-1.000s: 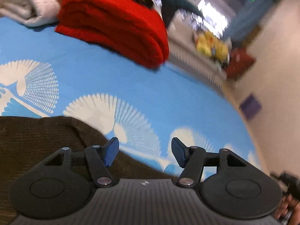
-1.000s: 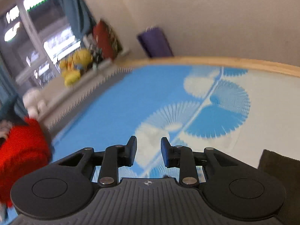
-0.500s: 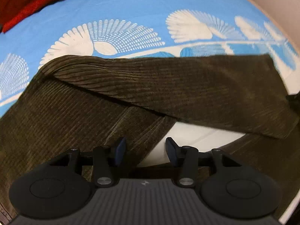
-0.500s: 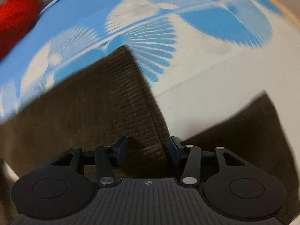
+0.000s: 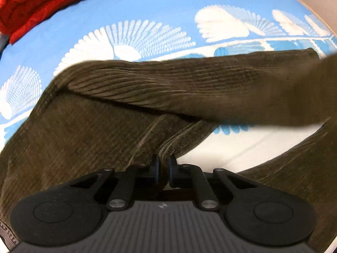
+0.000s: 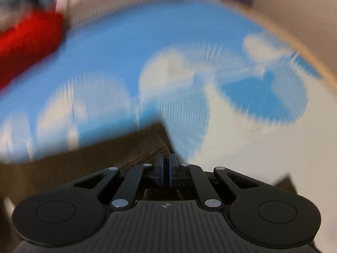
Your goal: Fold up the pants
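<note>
Dark olive corduroy pants [image 5: 88, 130] lie on a blue and white patterned bed sheet [image 5: 134, 14]. One leg [image 5: 189, 82] lies folded across the far side in the left wrist view. My left gripper [image 5: 163, 164] is shut on a bunched fold of the pants near the crotch. In the blurred right wrist view my right gripper [image 6: 166, 164] is shut on a corner of the pants [image 6: 147, 143], lifted above the sheet [image 6: 126, 48].
A folded red blanket [image 5: 42, 2] lies at the far left of the bed; it also shows in the right wrist view [image 6: 25, 48]. The bed's wooden edge [image 6: 311, 52] and a wall run along the right.
Both grippers have closed on the pants since half a second ago. The right gripper has lifted its corner and is moving fast, which blurs its view.
</note>
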Demonstrator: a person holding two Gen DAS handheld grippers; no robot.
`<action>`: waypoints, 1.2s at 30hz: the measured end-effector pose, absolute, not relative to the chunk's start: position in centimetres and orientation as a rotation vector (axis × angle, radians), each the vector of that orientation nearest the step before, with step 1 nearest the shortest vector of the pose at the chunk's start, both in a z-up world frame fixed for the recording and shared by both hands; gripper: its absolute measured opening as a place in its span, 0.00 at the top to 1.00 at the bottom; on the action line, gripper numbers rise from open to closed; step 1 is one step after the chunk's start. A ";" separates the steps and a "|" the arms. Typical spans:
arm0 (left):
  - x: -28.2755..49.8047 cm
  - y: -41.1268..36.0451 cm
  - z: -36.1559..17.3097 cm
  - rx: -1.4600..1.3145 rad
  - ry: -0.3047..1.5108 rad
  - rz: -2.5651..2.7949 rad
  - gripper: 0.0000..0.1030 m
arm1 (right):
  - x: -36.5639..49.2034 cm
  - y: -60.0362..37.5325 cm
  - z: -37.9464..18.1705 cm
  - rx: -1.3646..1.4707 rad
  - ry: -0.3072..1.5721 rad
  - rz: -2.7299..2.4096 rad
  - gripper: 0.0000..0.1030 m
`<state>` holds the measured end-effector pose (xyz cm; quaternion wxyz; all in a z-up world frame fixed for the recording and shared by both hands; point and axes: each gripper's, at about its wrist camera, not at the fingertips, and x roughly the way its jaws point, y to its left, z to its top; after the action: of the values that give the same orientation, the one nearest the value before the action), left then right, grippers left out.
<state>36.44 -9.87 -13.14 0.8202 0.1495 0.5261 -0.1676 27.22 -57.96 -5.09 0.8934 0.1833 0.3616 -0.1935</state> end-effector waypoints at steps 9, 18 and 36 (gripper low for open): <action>32.5 -9.8 -10.7 0.519 1.110 -0.667 0.92 | 27.2 -61.9 -8.7 0.437 0.789 -0.688 0.85; 31.8 -7.6 -8.6 0.511 1.075 -0.752 0.91 | 26.0 -62.8 -10.6 0.804 0.691 -0.526 0.58; 32.7 -13.6 -13.9 0.435 1.058 -0.760 0.73 | 31.0 -61.9 -15.2 1.066 0.623 -0.525 0.83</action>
<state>32.65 -13.63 -13.87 0.7734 0.2006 0.4884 -0.3509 31.04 -61.85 -15.25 0.7833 0.4938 0.2889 -0.2431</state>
